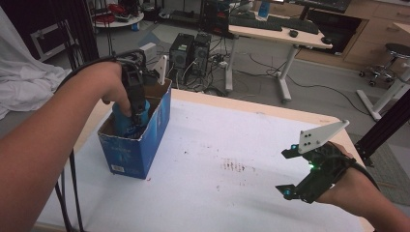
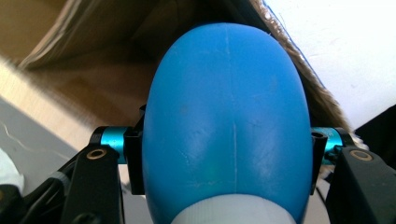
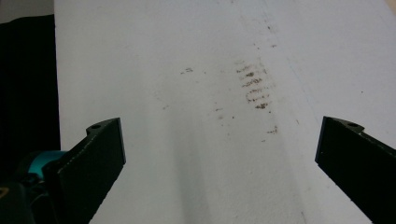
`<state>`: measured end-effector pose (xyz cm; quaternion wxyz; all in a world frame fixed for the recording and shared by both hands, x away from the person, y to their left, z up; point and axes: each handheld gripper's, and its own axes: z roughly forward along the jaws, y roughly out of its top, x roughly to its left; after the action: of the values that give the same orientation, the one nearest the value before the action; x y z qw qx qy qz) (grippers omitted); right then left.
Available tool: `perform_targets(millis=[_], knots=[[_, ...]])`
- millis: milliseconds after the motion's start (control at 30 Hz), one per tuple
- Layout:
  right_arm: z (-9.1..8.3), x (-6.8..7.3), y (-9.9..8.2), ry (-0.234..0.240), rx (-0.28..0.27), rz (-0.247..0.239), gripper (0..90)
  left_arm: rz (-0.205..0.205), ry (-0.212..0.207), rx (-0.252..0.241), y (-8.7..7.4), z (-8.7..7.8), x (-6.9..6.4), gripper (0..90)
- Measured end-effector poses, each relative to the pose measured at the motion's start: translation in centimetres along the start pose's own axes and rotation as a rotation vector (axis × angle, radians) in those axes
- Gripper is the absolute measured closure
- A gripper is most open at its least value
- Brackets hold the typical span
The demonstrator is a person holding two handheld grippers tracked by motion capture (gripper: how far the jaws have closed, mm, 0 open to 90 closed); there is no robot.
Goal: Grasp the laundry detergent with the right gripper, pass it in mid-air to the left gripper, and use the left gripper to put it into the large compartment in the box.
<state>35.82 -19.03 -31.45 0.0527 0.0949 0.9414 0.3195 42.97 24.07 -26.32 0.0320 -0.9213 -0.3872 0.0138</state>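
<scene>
At the left of the frame, the left gripper (image 1: 131, 113) grips a blue bottle (image 2: 227, 126) inside the blue box (image 1: 138, 145). At lower right, the right gripper (image 1: 288, 171) hovers wide open over the white surface (image 1: 232, 193).

The left gripper (image 1: 134, 108) points downward, its jaws clamped on either side of a blue rounded object (image 2: 227, 121). The right gripper (image 1: 290, 172) hovers level, jaws spread wide.
</scene>
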Motion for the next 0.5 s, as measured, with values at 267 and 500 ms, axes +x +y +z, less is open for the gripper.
perform_targets(millis=[267, 500], knots=[[0.2, 0.0, 0.0, 0.001, 0.004, 0.004, 0.8, 0.039, -0.006, 0.011, 0.2, 2.3, 0.5, 38.8], [0.3, -0.1, -0.2, 0.001, 0.007, 0.008, 0.8, 0.060, -0.029, -0.018, 0.1, 3.5, 1.0, 38.8]])
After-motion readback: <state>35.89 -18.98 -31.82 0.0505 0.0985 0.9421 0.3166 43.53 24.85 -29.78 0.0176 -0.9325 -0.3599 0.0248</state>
